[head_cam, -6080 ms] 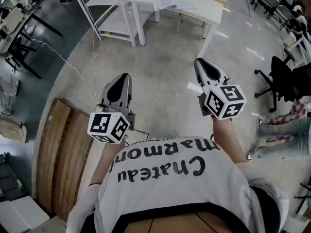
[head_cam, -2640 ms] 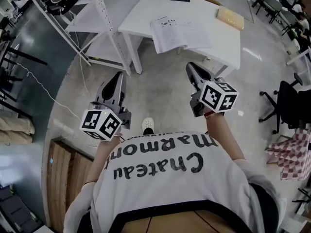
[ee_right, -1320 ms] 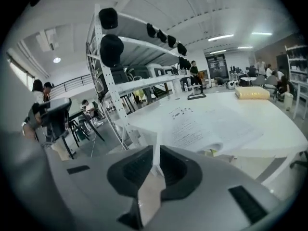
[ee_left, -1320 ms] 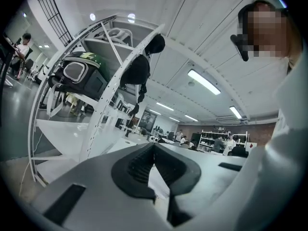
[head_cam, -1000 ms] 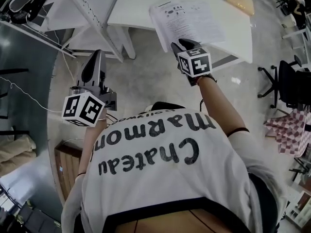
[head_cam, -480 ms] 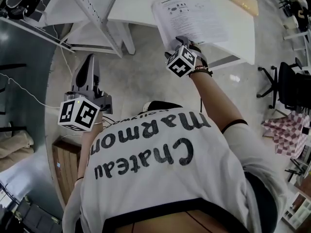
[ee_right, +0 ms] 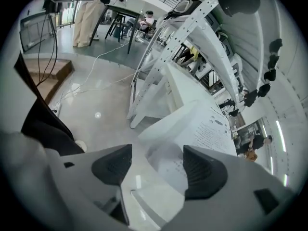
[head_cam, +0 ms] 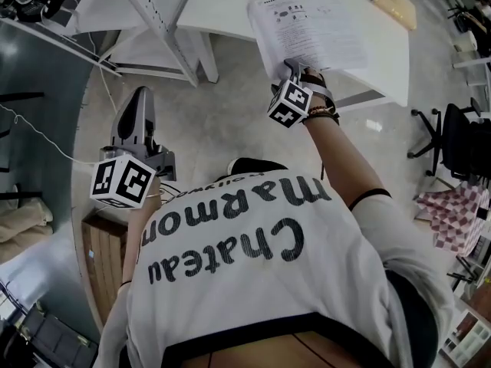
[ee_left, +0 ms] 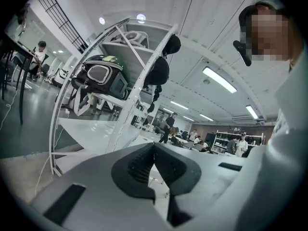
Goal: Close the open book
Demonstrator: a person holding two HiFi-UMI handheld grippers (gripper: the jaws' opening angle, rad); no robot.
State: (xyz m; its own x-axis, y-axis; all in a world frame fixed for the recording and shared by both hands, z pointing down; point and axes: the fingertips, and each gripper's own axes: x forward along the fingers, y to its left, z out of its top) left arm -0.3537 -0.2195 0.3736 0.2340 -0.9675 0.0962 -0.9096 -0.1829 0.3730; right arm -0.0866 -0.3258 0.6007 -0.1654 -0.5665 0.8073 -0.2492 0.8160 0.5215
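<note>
— Head view, nearest item first: status of the left gripper (head_cam: pixel 139 98)?
— Jaws pressed together with nothing between them. It hangs over the floor (head_cam: pixel 222 121), well apart from the white table (head_cam: pixel 222 6).
— Right gripper (head_cam: pixel 294 67)?
— Jaws have just been opening and stand wide apart. The near edge of the open book (head_cam: pixel 311 29) lies between them; the pads (ee_right: pixel 204 170) do not press on it.
— Book position?
— Lying open, pages up, at the table's near edge.
</note>
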